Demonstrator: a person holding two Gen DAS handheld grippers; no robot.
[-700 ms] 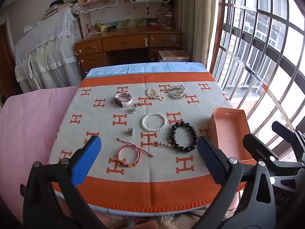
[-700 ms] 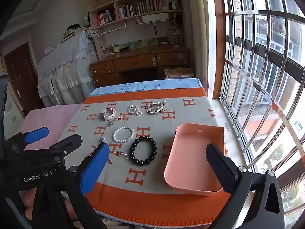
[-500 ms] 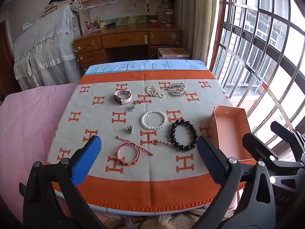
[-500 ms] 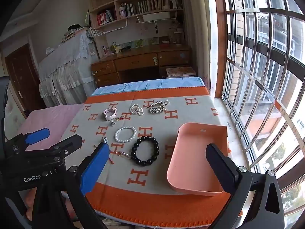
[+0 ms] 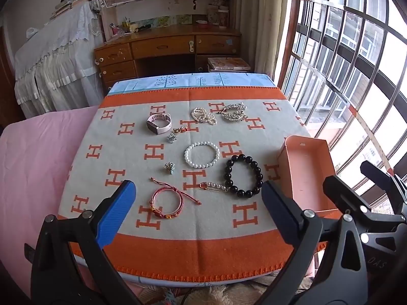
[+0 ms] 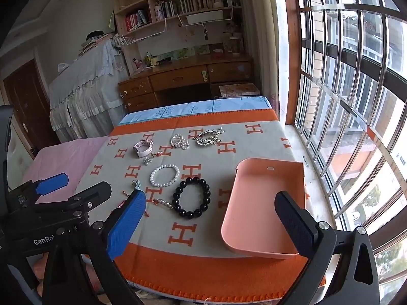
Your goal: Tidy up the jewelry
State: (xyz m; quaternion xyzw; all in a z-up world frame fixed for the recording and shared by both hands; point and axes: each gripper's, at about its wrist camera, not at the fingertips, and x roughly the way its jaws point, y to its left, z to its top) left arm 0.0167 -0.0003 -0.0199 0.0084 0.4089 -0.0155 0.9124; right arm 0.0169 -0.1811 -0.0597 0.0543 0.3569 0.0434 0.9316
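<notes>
Jewelry: spread loose over the orange-and-grey H-patterned blanket (image 5: 203, 228) on the counter, none of it yet in the salmon-pink shallow tray (image 6: 264, 203).
Left claw (image 5: 197, 209): wide open, empty, hovering above the near edge of the blanket.
Right claw (image 6: 209, 223): wide open, empty, above the near rim of the tray; tray sits at 3 o'clock of the pieces.
Nearest pieces: pink woven cord bracelet (image 5: 166, 203) at 6 o'clock of the group, black glossy bead bracelet (image 5: 243, 175) at 4 o'clock of the white pearl bracelet (image 5: 201, 154).
Snag risk: small gold pearl-set pin (image 5: 215, 186) touches the black beads, so lifting either could drag the other along.
Cord risk: loose tails of the pink bracelet may catch on a finger and flick it off the blanket.
Small-piece risk: silver crystal charm (image 5: 169, 167) and the tiny pieces by the pale pink watch (image 5: 159, 123) look hard to pinch; a claw would likely slip or bunch the fabric.
Far cluster: pearl strand (image 5: 203, 115) and silver leaf brooch (image 5: 232, 113) at 12 o'clock lie close together, and could tangle.
Tray risk: light tray near the counter edge could be nudged off.
</notes>
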